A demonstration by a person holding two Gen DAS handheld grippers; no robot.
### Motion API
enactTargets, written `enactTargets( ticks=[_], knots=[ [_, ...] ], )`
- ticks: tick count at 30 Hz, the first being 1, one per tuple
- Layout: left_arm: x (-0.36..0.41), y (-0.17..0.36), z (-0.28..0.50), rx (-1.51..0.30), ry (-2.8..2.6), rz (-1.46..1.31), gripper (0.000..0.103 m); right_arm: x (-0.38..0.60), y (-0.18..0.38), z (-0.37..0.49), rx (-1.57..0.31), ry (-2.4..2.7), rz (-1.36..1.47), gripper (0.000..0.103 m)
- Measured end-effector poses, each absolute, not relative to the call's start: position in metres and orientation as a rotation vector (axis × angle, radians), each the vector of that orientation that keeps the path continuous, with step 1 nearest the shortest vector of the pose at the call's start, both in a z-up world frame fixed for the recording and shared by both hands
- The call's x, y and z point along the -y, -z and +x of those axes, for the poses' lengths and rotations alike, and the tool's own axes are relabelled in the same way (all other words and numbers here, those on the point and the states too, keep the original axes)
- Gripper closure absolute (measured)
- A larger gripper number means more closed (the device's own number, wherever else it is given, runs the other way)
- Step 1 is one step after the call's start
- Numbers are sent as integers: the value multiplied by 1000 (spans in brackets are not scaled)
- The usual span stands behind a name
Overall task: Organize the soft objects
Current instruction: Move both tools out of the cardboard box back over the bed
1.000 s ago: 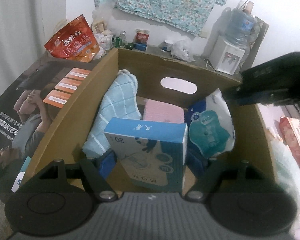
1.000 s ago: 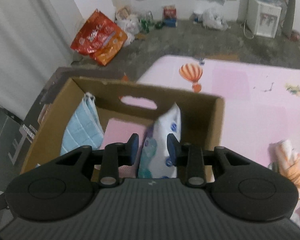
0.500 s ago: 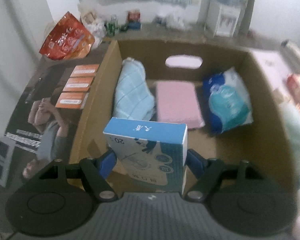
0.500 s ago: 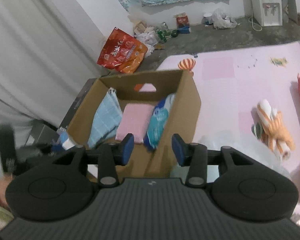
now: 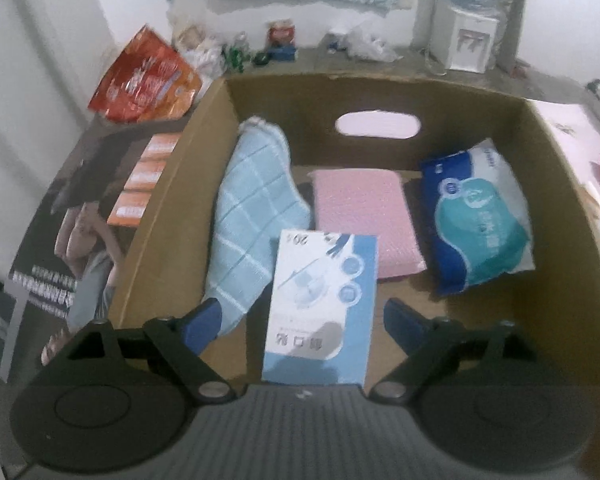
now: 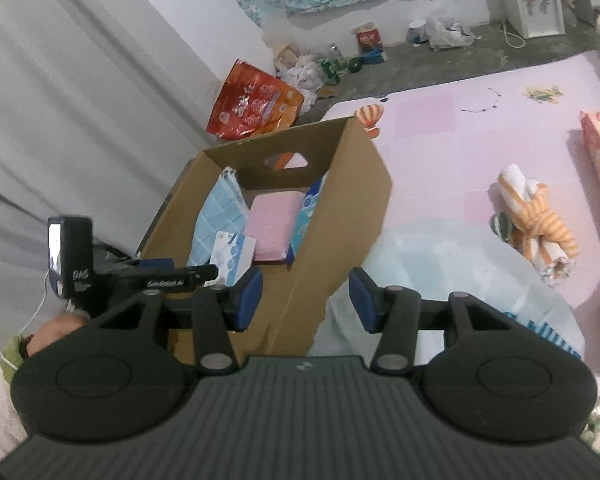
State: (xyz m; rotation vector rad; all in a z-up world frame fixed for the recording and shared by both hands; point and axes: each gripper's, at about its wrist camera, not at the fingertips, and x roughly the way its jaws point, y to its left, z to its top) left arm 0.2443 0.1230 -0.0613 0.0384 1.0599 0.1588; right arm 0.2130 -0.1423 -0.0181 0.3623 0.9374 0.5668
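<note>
Now the left gripper (image 5: 302,320) was opening, pads clear of the blue box (image 5: 320,308); the right gripper (image 6: 306,294) was opening on nothing, the striped towel roll (image 6: 534,228) at two o'clock.

1. My box (image 5: 556,208) is matt brown cardboard.
2. Inside it, the blue towel (image 5: 252,216) is woven cloth.
3. The pack (image 5: 480,216) beside the pink pad (image 5: 364,216) is glossy plastic.

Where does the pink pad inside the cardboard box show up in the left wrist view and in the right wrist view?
Left wrist: the pink pad lies flat in the box's middle, between the blue checked towel and the blue tissue pack.
Right wrist: pink pad left of centre, deep in the box, same neighbours.
Shared landmark: the handle cutout in the far wall.
</note>
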Motion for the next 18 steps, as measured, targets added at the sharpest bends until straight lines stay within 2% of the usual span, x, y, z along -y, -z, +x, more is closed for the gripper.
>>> enactTargets(
  ticks=[2,4,6,13,18],
  knots=[
    [-115,64,246,-1065,-144,73,21,146,21,212,-940,-564,377,55],
    [-110,68,249,-1076,-133,69,37,148,24,210,-947,-564,386,55],
    [-108,69,252,-1076,-116,29,43,150,27,207,-954,-566,394,55],
    [-107,71,254,-1091,42,-233,45,163,34,200,-963,-544,419,55],
    [-107,95,261,-1130,-4,-238,44,176,41,189,-960,-563,488,55]
  ],
)
